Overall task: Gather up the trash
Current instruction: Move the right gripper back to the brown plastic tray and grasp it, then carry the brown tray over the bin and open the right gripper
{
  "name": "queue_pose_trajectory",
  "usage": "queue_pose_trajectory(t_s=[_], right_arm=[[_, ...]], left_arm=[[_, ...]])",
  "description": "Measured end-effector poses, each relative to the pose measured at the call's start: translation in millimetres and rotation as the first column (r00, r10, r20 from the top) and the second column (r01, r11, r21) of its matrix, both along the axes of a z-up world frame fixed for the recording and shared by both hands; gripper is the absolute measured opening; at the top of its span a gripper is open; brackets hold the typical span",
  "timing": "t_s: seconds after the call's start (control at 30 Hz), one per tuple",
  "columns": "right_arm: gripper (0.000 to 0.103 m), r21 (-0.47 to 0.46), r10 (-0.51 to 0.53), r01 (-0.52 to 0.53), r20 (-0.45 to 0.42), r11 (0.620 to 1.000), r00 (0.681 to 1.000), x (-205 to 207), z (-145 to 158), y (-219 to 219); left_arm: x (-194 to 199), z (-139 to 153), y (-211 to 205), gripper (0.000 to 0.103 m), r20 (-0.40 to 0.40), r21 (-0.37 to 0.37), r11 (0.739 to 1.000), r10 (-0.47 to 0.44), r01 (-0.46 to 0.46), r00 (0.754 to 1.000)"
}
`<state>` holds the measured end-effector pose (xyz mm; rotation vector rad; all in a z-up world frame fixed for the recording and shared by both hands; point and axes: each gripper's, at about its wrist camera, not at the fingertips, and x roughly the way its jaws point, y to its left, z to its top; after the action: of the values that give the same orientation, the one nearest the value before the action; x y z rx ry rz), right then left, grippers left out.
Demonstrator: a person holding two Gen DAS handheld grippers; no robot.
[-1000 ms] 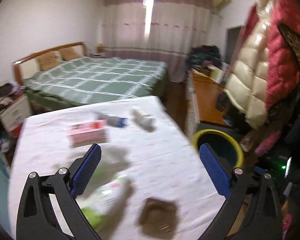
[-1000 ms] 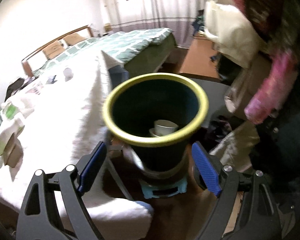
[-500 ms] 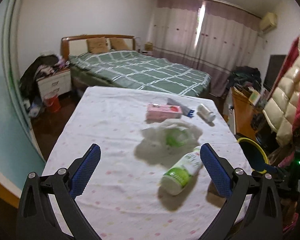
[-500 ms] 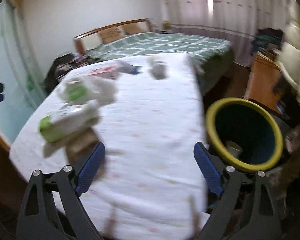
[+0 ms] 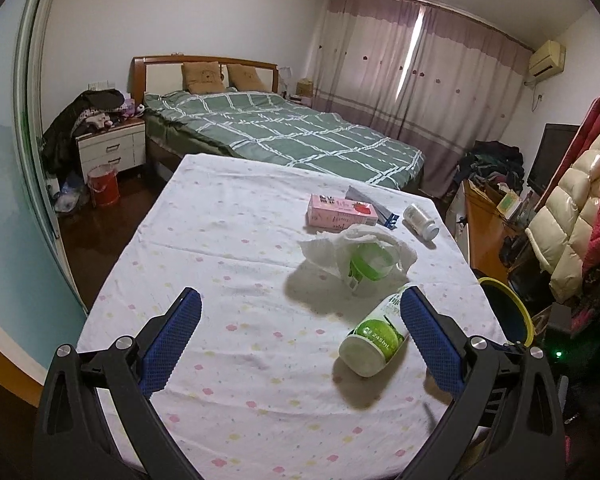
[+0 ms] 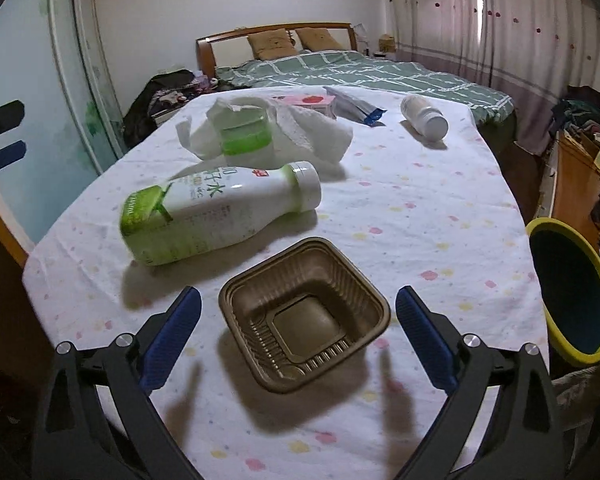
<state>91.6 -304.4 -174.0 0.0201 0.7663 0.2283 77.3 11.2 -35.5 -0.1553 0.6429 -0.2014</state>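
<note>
A brown plastic tray [image 6: 304, 316] lies on the white cloth table [image 6: 420, 208], between the open fingers of my right gripper [image 6: 298, 328], which hovers just above it. A green-and-white bottle [image 6: 216, 216] lies on its side behind it; it also shows in the left wrist view [image 5: 376, 336]. A green-banded cup wrapped in white tissue [image 6: 252, 132], a pink carton [image 5: 340, 211], a blue wrapper [image 5: 376, 208] and a small white bottle [image 5: 420, 222] lie farther back. My left gripper [image 5: 300, 336] is open and empty over the table's near left part.
A yellow-rimmed dark bin [image 6: 572, 292] stands off the table's right edge, also in the left wrist view [image 5: 504, 312]. A green bed [image 5: 284, 136], a nightstand [image 5: 112, 148], a red bucket [image 5: 104, 186] and hanging coats [image 5: 580, 208] surround the table.
My right gripper has swung from above the bin back over the table and down to the brown tray. My left gripper has pulled back to the left and steadied.
</note>
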Motion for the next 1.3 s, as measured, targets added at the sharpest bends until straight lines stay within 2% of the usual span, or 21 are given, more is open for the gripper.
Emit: queue_pose_trajectory(t_s=[0.37,0.4,0.43,0.47,0.83,1.1,1.3], right_arm=[[0.093,-0.016,-0.043,0.043,-0.033,0.999,0.999,13.2,-11.2,1.6],[0.091,-0.015,-0.044,0.043,-0.039,0.999,0.998,14.7,-12.4,1.1],[0.083,-0.015,-0.044,0.043,-0.045,0.999,0.998,15.9,-13.4,0.9],[0.080,-0.012,-0.044,0.043,-0.051,0.999,0.998,17.2,-14.6,0.7],[0.079,0.015,-0.033,0.034,-0.037,0.999,0.999,12.2,-7.6,-6.0],[0.079,0.019,-0.095,0.095,-0.012,0.995,0.995,9.9,2.5,-36.3],[0.079,0.037,-0.192,0.192,-0.001,0.981,0.981,9.7,9.2,-84.3]], left_arm=[[10.1,-14.9,-10.2,0.098,-0.032,-0.009,1.000,-0.029,0.028,0.999],[10.4,-15.5,-10.8,0.098,-0.033,-0.010,1.000,-0.030,0.029,0.999],[10.7,-15.8,-11.7,0.098,-0.034,-0.009,1.000,-0.030,0.030,0.999],[11.0,-16.3,-12.5,0.098,-0.034,-0.009,1.000,-0.030,0.030,0.999],[14.2,-23.9,-21.1,0.098,-0.052,-0.010,0.999,-0.053,0.052,0.997],[19.3,-26.6,-34.9,0.098,-0.066,-0.004,0.997,-0.079,0.079,0.995],[24.6,-27.7,-51.8,0.098,-0.073,0.006,0.994,-0.106,0.107,0.992]])
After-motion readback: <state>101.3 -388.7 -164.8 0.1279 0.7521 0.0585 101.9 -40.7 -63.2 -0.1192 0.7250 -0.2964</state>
